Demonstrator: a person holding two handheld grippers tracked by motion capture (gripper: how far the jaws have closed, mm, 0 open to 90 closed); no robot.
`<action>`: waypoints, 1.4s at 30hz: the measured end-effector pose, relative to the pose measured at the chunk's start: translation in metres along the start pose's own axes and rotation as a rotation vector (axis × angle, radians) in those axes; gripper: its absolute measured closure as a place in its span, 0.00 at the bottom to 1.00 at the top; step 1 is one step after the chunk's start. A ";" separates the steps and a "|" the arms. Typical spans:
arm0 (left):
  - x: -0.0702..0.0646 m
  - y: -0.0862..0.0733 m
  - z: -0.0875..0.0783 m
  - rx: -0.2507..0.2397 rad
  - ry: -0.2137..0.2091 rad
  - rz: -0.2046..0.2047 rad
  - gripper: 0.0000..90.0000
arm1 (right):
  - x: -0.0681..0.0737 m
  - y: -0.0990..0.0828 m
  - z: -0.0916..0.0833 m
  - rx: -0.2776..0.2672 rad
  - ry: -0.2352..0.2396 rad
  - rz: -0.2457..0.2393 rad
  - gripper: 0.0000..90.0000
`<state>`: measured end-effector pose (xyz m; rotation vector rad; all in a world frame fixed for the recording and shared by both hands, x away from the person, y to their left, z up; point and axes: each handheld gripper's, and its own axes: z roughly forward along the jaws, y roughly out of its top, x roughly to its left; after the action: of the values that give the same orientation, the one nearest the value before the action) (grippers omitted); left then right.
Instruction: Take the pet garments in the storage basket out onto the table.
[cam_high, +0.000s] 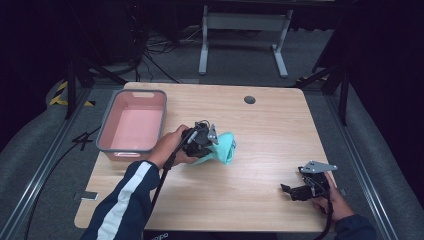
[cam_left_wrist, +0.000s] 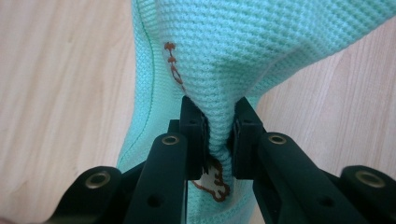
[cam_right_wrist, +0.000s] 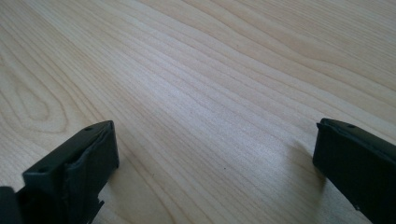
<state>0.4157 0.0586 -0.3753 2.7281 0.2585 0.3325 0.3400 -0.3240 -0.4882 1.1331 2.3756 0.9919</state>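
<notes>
Over on the far left of the worktop sits a grey-rimmed pink tub, its near right corner close to the person's left hand. Just right of it, near the middle of the wood, the left gripper is down on the mint-green knitted cloth, and the left gripper view makes it plain: the fingers are drawn in narrow, pinching a raised fold of the cloth between them, brown stitching running along the fabric. The cloth lies bunched on the boards beside the tub. Across to the near right, the right gripper rests low over bare wood, its fingers spread wide with nothing between them
</notes>
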 end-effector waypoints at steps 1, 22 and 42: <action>-0.001 0.001 0.005 0.005 -0.007 -0.001 0.87 | 0.000 0.000 0.000 0.000 0.000 0.000 0.01; -0.024 0.025 0.074 0.105 -0.089 0.023 0.81 | 0.000 0.000 0.000 0.000 0.000 0.001 0.01; -0.028 0.022 0.058 0.033 -0.077 -0.005 0.53 | 0.000 0.000 0.000 0.000 0.000 0.000 0.01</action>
<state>0.4075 0.0123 -0.4245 2.7651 0.2514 0.2238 0.3400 -0.3240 -0.4882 1.1333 2.3758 0.9922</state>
